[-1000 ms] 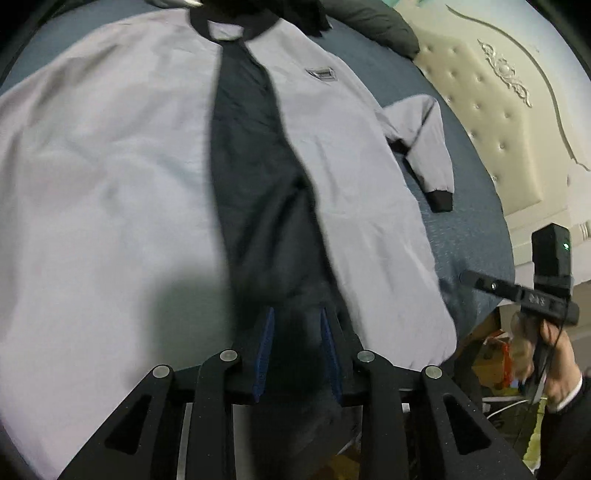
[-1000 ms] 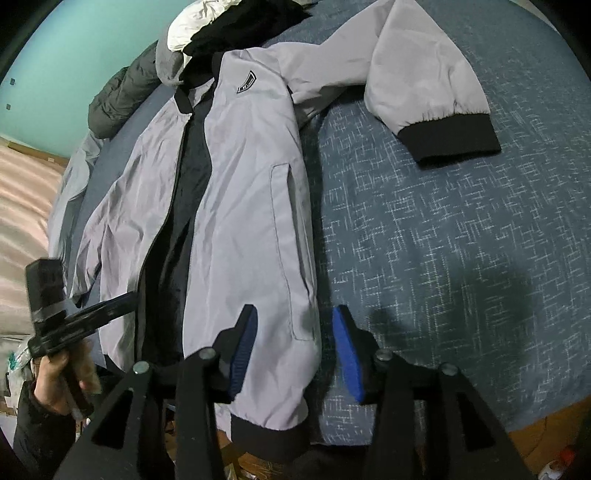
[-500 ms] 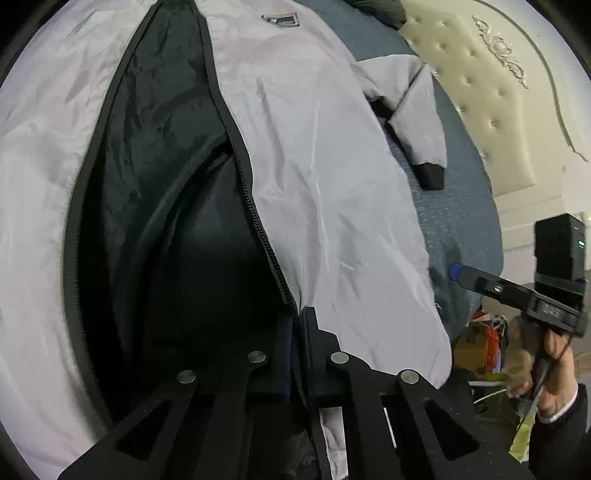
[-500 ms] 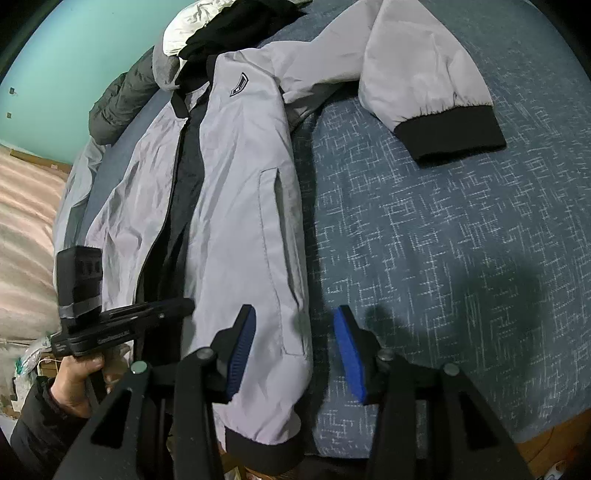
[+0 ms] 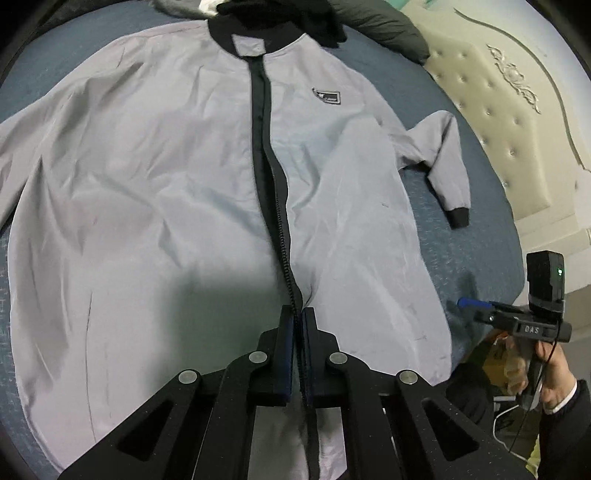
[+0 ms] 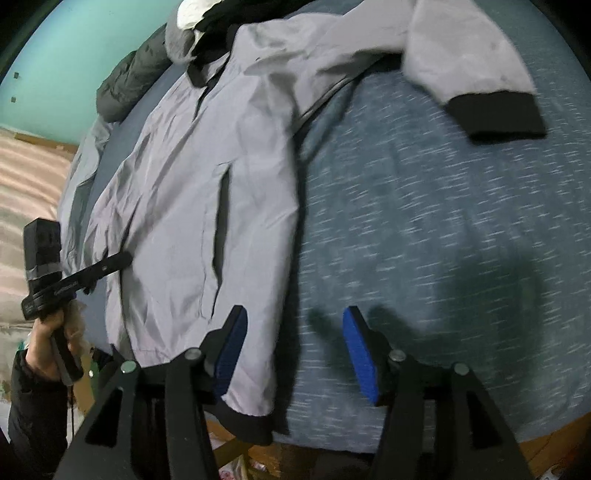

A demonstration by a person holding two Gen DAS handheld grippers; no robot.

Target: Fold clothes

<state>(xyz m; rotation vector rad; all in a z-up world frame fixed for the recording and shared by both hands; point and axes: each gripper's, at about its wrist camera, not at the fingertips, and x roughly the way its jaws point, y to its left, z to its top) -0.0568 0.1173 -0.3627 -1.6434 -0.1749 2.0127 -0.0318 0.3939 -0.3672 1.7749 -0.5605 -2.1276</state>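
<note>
I had the grey jacket (image 5: 166, 184) spread face up on the bed (image 6: 424, 240), its black collar (image 5: 255, 35) at the far end and the hem hanging over the near edge of the mattress. My left gripper (image 5: 298, 321) sat low over the front of the jacket, and its fingers (image 5: 286, 332) were pressed nearly together, pinching the black zipper edge (image 5: 284, 236) where the two front panels met. The panels lay almost closed, with only a narrow dark strip showing up the middle to the collar. A small dark badge (image 5: 327, 96) sat on the chest just beside that strip.

My right gripper (image 6: 293, 325) hovered over the jacket's side edge, its blue fingers (image 6: 231, 345) spread wide; one was above the grey fabric near the slit pocket (image 6: 221, 221), the other above bare blue bedcover, and they held nothing. That view was blurred. One sleeve (image 5: 439, 162) lay bent on the bedcover, ending in a black cuff (image 6: 495, 116). More dark clothes (image 6: 129, 81) were piled beyond the collar, and a cream tufted headboard (image 5: 517, 110) stood off to one side.
</note>
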